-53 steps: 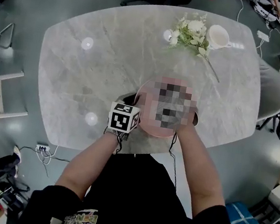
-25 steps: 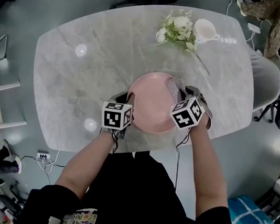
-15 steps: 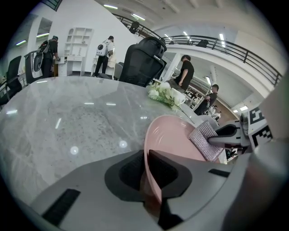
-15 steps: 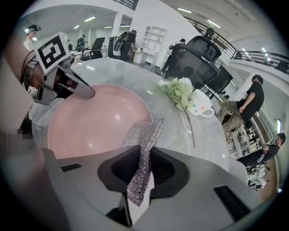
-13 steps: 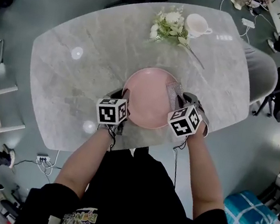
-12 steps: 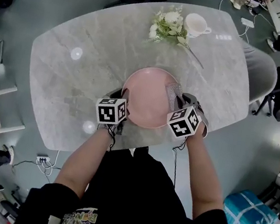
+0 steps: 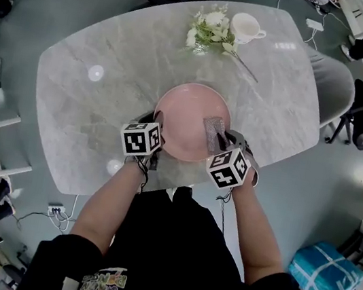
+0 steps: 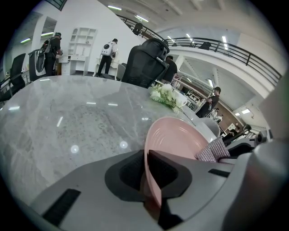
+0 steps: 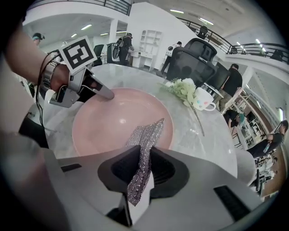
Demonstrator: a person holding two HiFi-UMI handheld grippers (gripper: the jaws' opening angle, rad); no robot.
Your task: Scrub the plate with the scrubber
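Head view has the pink plate (image 7: 187, 118) on the marble table (image 7: 90, 112); left gripper (image 7: 156, 140) is clamped on its near rim, and right gripper (image 7: 222, 141) pinches the limp mesh scrubber (image 7: 212, 131) over its bowl. The plate looks stiff, glossy, likely slippery and breakable, so a rim grip suits

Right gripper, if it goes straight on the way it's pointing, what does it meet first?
Probably the pink plate: the right gripper is shut on the scrubber, whose tip hangs over the plate. Depth is unclear; the left gripper holds the far rim beyond.
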